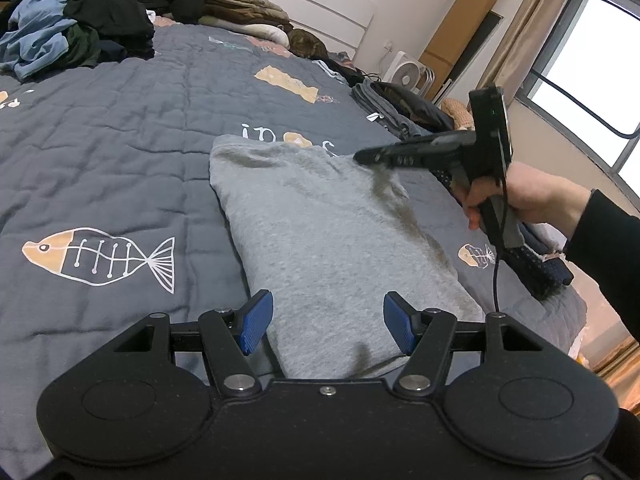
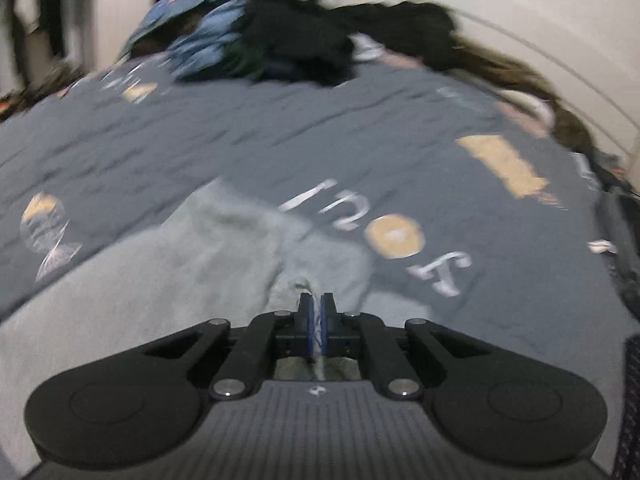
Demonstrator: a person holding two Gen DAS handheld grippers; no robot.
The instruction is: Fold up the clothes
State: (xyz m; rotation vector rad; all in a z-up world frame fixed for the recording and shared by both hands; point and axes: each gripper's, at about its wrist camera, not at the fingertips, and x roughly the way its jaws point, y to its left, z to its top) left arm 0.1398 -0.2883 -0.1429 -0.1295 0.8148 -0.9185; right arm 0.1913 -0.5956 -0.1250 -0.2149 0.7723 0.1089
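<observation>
A folded grey garment point(image 1: 320, 240) lies on the dark blue quilt point(image 1: 120, 152) with fish prints. My left gripper point(image 1: 328, 322) is open, its blue pads point(image 1: 256, 322) spread over the garment's near edge, holding nothing. My right gripper point(image 1: 362, 157) reaches in from the right at the garment's far right corner. In the right wrist view the right gripper point(image 2: 317, 320) is shut on a pinch of the grey garment point(image 2: 160, 280), with cloth between the pads. That view is motion-blurred.
A pile of unfolded blue and black clothes point(image 1: 80, 24) sits at the far left of the bed, also seen in the right wrist view point(image 2: 260, 40). Folded dark clothes point(image 1: 400, 108) lie at the bed's right edge. A fan point(image 1: 406, 72) and window point(image 1: 592, 72) stand beyond.
</observation>
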